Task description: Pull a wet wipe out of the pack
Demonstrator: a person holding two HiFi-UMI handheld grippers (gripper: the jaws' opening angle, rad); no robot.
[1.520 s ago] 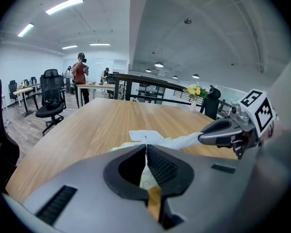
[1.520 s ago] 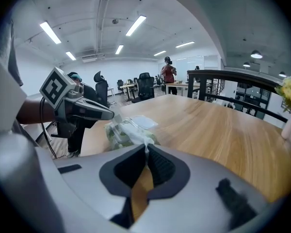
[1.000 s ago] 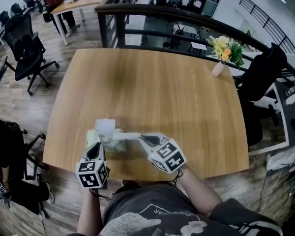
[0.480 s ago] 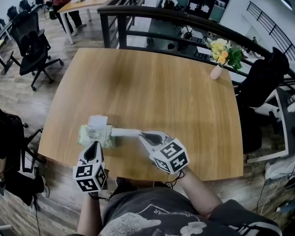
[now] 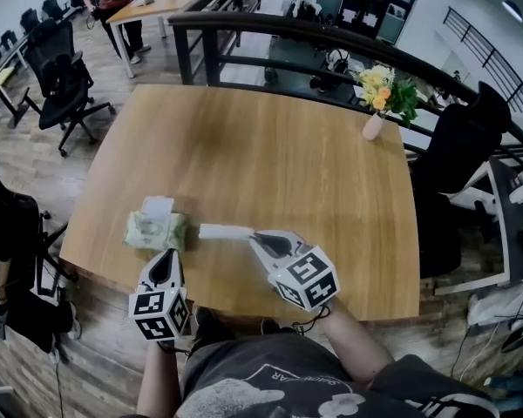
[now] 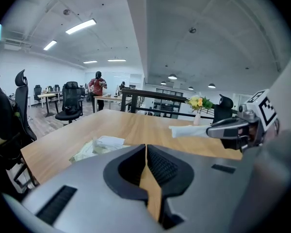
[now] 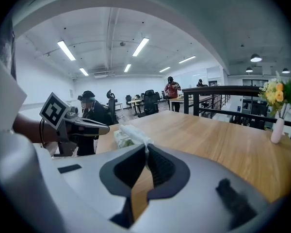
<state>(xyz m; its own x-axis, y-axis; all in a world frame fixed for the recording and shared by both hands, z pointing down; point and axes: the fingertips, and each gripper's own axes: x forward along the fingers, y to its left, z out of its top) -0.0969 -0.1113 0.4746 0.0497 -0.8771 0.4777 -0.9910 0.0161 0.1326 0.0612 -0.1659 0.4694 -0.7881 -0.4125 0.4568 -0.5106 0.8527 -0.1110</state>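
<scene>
One wet wipe [image 5: 225, 231], likely limp, light and easily torn, so best pinched at one end, is clamped that way in your right tongs [image 5: 257, 238] above the tabletop's [image 5: 270, 146] front edge, near the pack [image 5: 152, 231] by the front-left corner; your left tongs [image 5: 168, 258] are together, empty.

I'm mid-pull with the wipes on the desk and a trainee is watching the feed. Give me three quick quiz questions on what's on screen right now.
1. True or false: the wet wipe hangs clear of the pack, with bare table between them.
2. What does the left tool hold? A: the pack. B: the wipe. C: nothing, its jaws are together.
3. Fill in: the right tool is shut on the ____.

Key: 1 true; 2 C; 3 wet wipe.
</scene>
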